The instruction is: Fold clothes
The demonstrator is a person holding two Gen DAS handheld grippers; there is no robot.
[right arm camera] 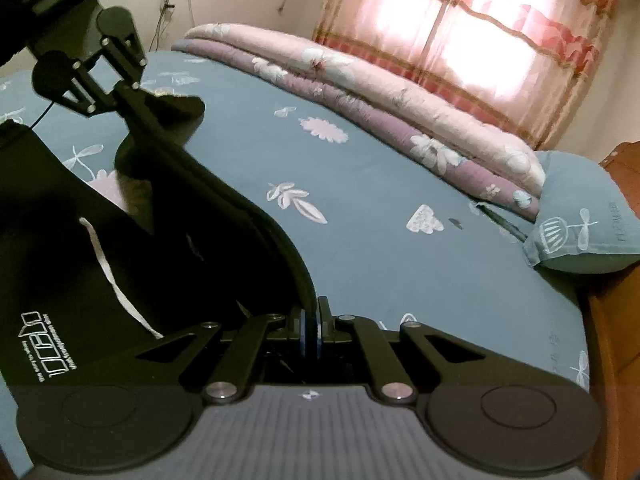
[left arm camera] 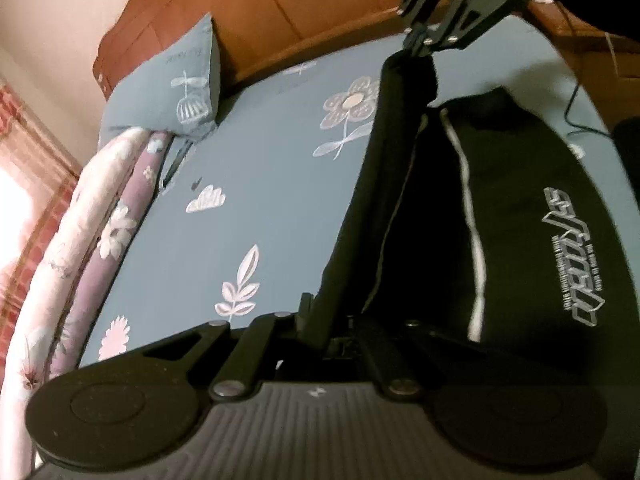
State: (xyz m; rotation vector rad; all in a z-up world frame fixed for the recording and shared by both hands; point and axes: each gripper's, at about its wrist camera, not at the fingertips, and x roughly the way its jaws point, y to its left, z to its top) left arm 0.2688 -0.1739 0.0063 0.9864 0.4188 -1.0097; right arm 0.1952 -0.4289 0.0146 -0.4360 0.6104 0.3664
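One edge of the black garment (left arm camera: 520,208) is pinched by the left gripper (left arm camera: 320,320) and right gripper (right arm camera: 310,320) above the bed (left arm camera: 260,184); a fold could be skewed if cloth slips from either pinch.

A black garment (left arm camera: 520,208) lies partly on the blue flower-print bed (left arm camera: 256,200), its near edge lifted off the sheet. It bears a white outlined logo with small lettering below it, and a narrow white stripe runs down it beside a seam. One edge is pulled taut into a straight raised band between two held points, so the cloth hangs from that band in a fold and drapes down onto the rest of the garment, which spreads flat on the bed. In the right wrist view the same garment (right arm camera: 60,240) shows a loose white drawstring lying across it.
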